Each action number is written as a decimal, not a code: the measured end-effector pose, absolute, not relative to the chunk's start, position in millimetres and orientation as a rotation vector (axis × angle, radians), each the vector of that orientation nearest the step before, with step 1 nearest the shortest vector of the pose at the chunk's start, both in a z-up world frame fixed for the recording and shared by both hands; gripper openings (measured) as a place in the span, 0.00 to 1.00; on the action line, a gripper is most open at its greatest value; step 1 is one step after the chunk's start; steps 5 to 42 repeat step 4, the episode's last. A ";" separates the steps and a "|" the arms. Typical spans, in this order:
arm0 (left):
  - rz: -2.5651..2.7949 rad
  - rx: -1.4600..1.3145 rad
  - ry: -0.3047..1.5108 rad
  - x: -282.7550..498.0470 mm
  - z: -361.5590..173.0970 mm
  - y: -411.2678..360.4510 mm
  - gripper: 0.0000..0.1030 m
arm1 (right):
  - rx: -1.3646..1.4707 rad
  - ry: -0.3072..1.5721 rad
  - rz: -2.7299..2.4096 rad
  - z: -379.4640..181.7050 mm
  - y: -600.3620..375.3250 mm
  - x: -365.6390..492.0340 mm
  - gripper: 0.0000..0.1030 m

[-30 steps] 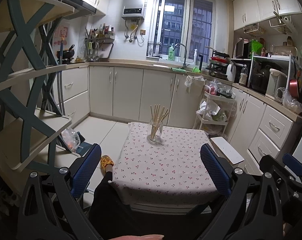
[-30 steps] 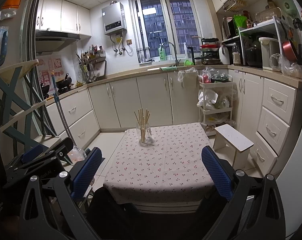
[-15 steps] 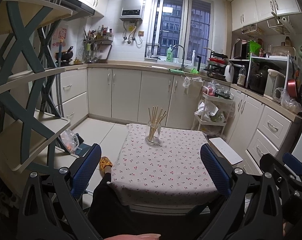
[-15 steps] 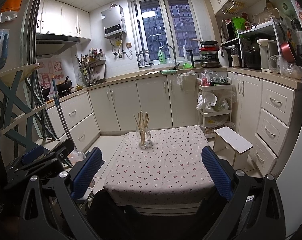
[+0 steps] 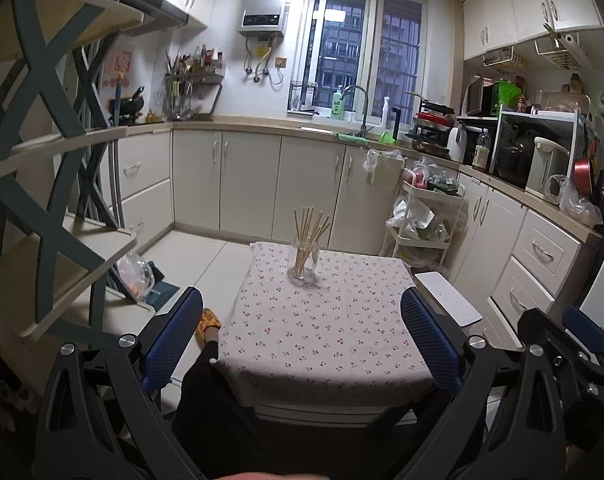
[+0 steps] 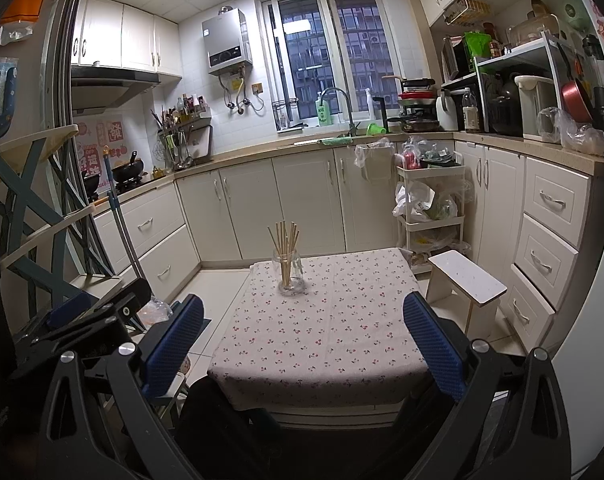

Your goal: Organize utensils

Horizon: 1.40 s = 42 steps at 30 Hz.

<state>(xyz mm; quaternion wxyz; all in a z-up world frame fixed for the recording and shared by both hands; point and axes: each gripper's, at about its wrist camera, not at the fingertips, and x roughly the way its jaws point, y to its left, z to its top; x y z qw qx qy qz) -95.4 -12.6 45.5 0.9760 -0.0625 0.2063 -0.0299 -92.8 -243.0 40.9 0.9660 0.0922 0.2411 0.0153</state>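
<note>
Glass jar (image 5: pixel 304 261) of chopsticks (image 5: pixel 309 227): bench (image 5: pixel 322 328) far end, 12 o'clock. Left tool (image 5: pixel 302 332), right tool (image 6: pixel 304 332): spread wide, empty. Bench's near edge hidden behind the tools.

The table (image 5: pixel 322 340) near edge sits behind the gripper frames; chopsticks (image 5: pixel 308 236) too thin to count

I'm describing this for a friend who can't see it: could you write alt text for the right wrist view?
A glass jar of wooden chopsticks stands alone near the far end of a small table covered with a cherry-print cloth. The right tool hangs open and empty at the table's near edge, its blue pads wide apart. Behind are white kitchen cabinets, a sink and a dark window.
</note>
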 end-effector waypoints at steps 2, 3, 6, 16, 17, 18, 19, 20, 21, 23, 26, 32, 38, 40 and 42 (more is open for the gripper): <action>-0.060 -0.120 0.415 -95.5 45.5 -12.7 0.93 | 0.188 0.489 0.030 39.8 -242.8 -93.2 0.93; -0.062 -0.119 0.414 -94.6 45.3 -11.3 0.93 | 0.188 0.489 0.031 39.5 -242.4 -93.2 0.93; -0.063 -0.116 0.414 -94.6 45.0 -11.3 0.93 | 0.188 0.489 0.031 39.7 -243.0 -92.9 0.93; -0.063 -0.116 0.414 -94.6 45.0 -11.3 0.93 | 0.188 0.489 0.031 39.7 -243.0 -92.9 0.93; -0.063 -0.116 0.414 -94.6 45.0 -11.3 0.93 | 0.188 0.489 0.031 39.7 -243.0 -92.9 0.93; -0.063 -0.116 0.414 -94.6 45.0 -11.3 0.93 | 0.188 0.489 0.031 39.7 -243.0 -92.9 0.93; -0.063 -0.116 0.414 -94.6 45.0 -11.3 0.93 | 0.188 0.489 0.031 39.7 -243.0 -92.9 0.93; -0.063 -0.116 0.414 -94.6 45.0 -11.3 0.93 | 0.188 0.489 0.031 39.7 -243.0 -92.9 0.93; -0.063 -0.116 0.414 -94.6 45.0 -11.3 0.93 | 0.188 0.489 0.031 39.7 -243.0 -92.9 0.93; -0.063 -0.116 0.414 -94.6 45.0 -11.3 0.93 | 0.188 0.489 0.031 39.7 -243.0 -92.9 0.93; -0.063 -0.116 0.414 -94.6 45.0 -11.3 0.93 | 0.188 0.489 0.031 39.7 -243.0 -92.9 0.93; -0.063 -0.116 0.414 -94.6 45.0 -11.3 0.93 | 0.188 0.489 0.031 39.7 -243.0 -92.9 0.93; -0.063 -0.116 0.414 -94.6 45.0 -11.3 0.93 | 0.188 0.489 0.031 39.7 -243.0 -92.9 0.93; -0.063 -0.116 0.414 -94.6 45.0 -11.3 0.93 | 0.188 0.489 0.031 39.7 -243.0 -92.9 0.93; -0.063 -0.116 0.414 -94.6 45.0 -11.3 0.93 | 0.188 0.489 0.031 39.7 -243.0 -92.9 0.93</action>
